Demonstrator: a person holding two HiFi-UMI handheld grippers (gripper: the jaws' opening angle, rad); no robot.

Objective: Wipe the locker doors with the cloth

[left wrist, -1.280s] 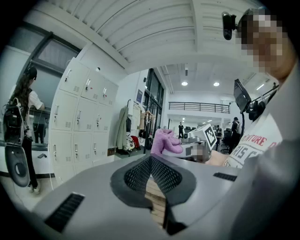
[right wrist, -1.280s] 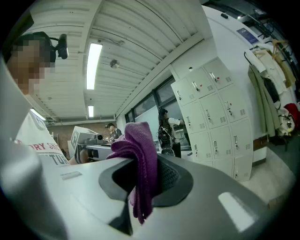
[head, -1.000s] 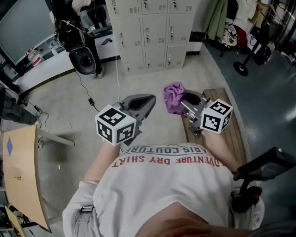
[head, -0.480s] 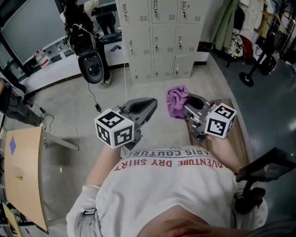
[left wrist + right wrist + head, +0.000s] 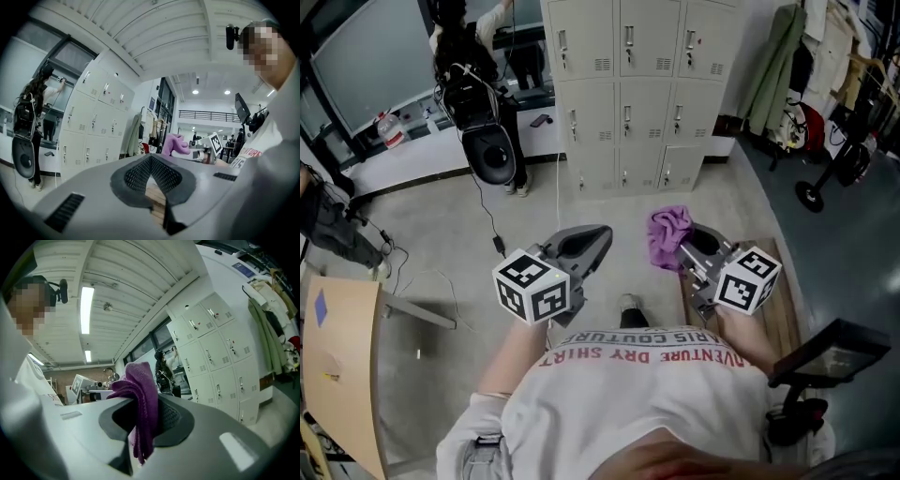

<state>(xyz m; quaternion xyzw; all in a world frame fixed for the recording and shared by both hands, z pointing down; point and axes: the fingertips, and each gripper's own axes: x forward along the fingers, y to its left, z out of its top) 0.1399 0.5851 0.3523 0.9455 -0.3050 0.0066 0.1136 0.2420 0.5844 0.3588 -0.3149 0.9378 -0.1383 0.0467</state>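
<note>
- Head view: A person stands facing a bank of grey lockers (image 5: 628, 94) across a concrete floor, well apart from them. The left gripper (image 5: 598, 234) is held out with its jaws together. The right gripper (image 5: 682, 248) carries a bunched purple cloth (image 5: 667, 236) at its tip. The person's white shirt hides both forearms, and the right gripper covers part of a wooden bench (image 5: 789, 305). A second person (image 5: 461, 52) at the top left is cut off by the frame edge.
- Left gripper view: The jaws are pressed shut with nothing between them, and only wooden slats show through the notch below the pads. Beyond them the cloth juts up beside the right gripper's marker cube (image 5: 215, 143). The lockers rise at the left, their lower doors hidden by the gripper body.
- Right gripper view: The jaws are clamped on the cloth, which folds over the top and hangs down in the gap. The cloth hides the pad faces. The lockers stand at the right, untouched.
</note>
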